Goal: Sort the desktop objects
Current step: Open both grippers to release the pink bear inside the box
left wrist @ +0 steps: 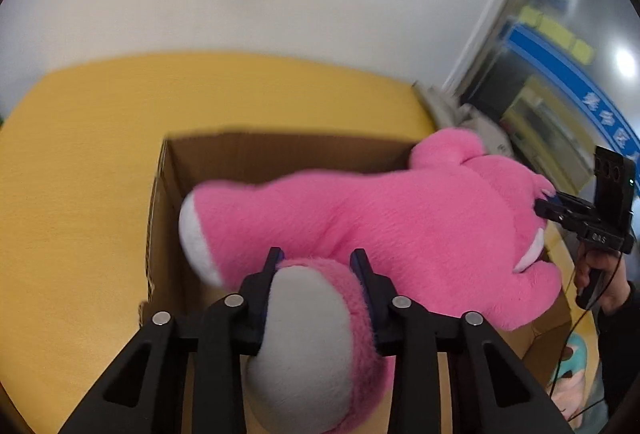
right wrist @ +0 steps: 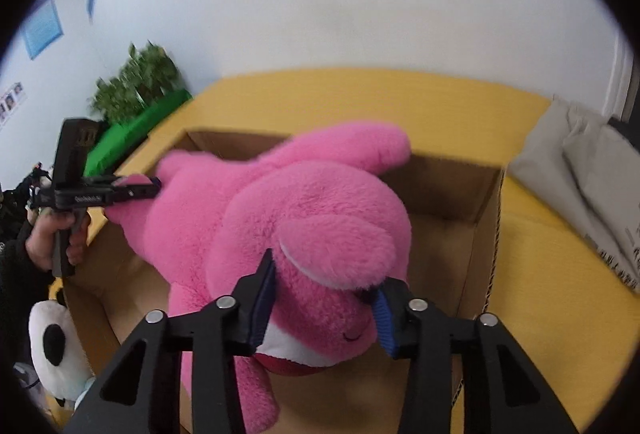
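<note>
A big pink plush bear [left wrist: 400, 218] hangs stretched across the open cardboard box [left wrist: 248, 154]. My left gripper [left wrist: 318, 266] is shut on one of its feet, the grey sole facing the camera. Seen from the left wrist, the right gripper [left wrist: 550, 204] bites the far end of the bear, with a hand below on its handle. In the right wrist view my right gripper [right wrist: 326, 286] is shut on the bear's head [right wrist: 320, 218] just under an ear. The left gripper [right wrist: 146, 190] shows at the left, clamped on a foot over the box [right wrist: 452, 190].
The box stands on a yellow tabletop [left wrist: 80, 174]. A panda plush [right wrist: 52, 342] lies at the box's left side, grey bags [right wrist: 580, 170] to its right. A green plant [right wrist: 136, 86] stands by the back wall. Another soft toy [left wrist: 572, 362] sits low on the right.
</note>
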